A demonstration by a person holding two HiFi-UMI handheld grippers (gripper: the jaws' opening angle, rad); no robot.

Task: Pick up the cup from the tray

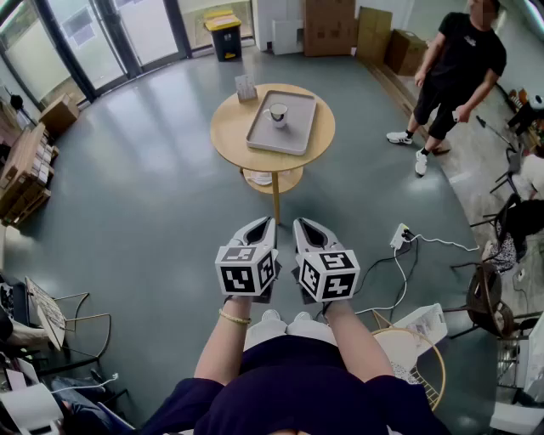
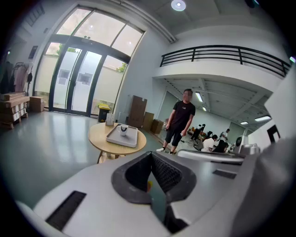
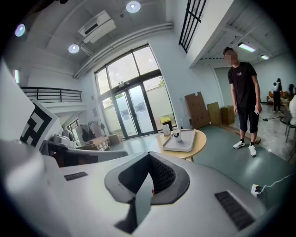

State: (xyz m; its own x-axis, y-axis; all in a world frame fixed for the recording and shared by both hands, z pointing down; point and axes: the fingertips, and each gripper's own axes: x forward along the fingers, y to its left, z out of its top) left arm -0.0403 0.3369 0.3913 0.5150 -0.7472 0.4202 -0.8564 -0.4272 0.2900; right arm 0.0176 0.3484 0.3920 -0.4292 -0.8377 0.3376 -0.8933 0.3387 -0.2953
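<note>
A white cup [image 1: 278, 115] stands upright on a grey tray [image 1: 293, 136] on a round wooden table [image 1: 229, 132] ahead of me. My left gripper [image 1: 264, 223] and right gripper [image 1: 303, 224] are held side by side at waist height, well short of the table. Both are shut, with nothing between their jaws. From the left gripper [image 2: 151, 156] view the cup [image 2: 123, 130] and tray [image 2: 121, 138] lie far off beyond the jaws. Looking along the right gripper [image 3: 149, 156], the cup [image 3: 176, 135] on its tray [image 3: 182, 143] is just as distant.
A person in black [image 1: 459, 68] stands to the table's right. A small card stand [image 1: 246, 87] sits on the table's far left rim. A power strip with cables [image 1: 399, 235] lies on the floor at right. Boxes [image 1: 336, 24] and a yellow-lidded bin [image 1: 225, 34] line the back wall.
</note>
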